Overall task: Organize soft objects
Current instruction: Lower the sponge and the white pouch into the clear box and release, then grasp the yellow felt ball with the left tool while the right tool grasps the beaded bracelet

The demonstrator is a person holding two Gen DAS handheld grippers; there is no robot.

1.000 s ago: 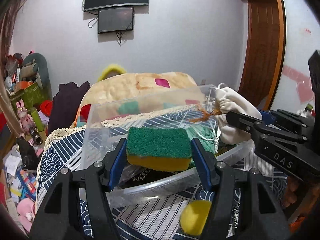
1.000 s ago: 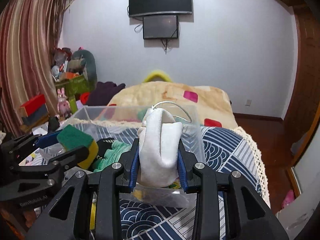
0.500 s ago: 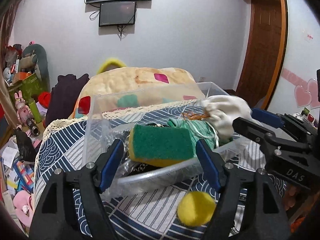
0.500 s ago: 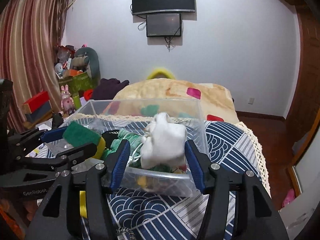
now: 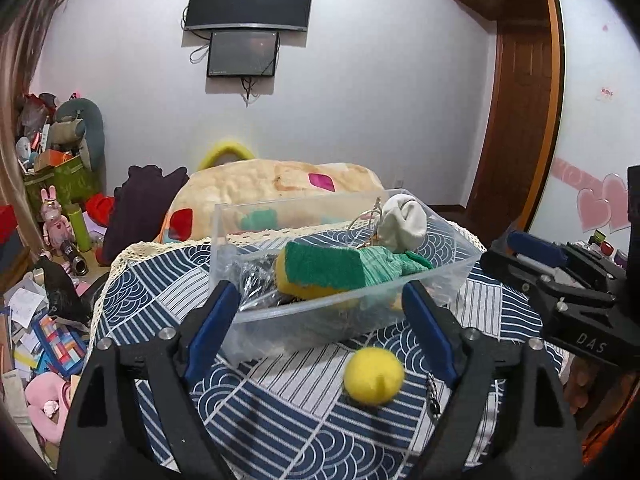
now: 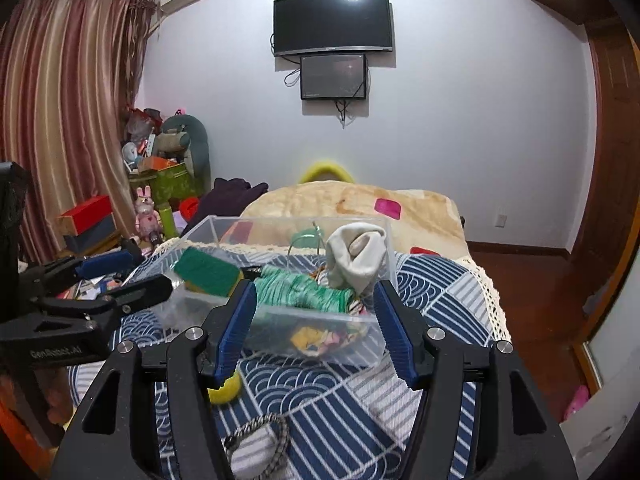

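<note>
A clear plastic bin (image 5: 448, 276) (image 6: 208, 228) stands on the blue patterned cloth. In it lie a green and yellow sponge (image 5: 324, 272) (image 6: 208, 272), a green knit piece (image 5: 384, 266) (image 6: 300, 290) and a white drawstring pouch (image 5: 402, 222) (image 6: 356, 256). My left gripper (image 5: 324, 320) is open and empty, just in front of the bin. My right gripper (image 6: 316, 320) is open and empty, in front of the bin's right half. A yellow ball (image 5: 374, 376) (image 6: 226, 390) lies on the cloth in front of the bin.
A white pouch with a black-and-white cord (image 6: 256, 444) lies on the cloth near my right gripper. A bed with a beige blanket (image 5: 280, 184) is behind the table. Clutter and toys (image 5: 48, 320) cover the floor at left. A wooden door (image 5: 516, 120) is at right.
Both grippers opened and pulled back from the bin. The sponge and the white pouch dropped from the jaws and now rest in the bin.
</note>
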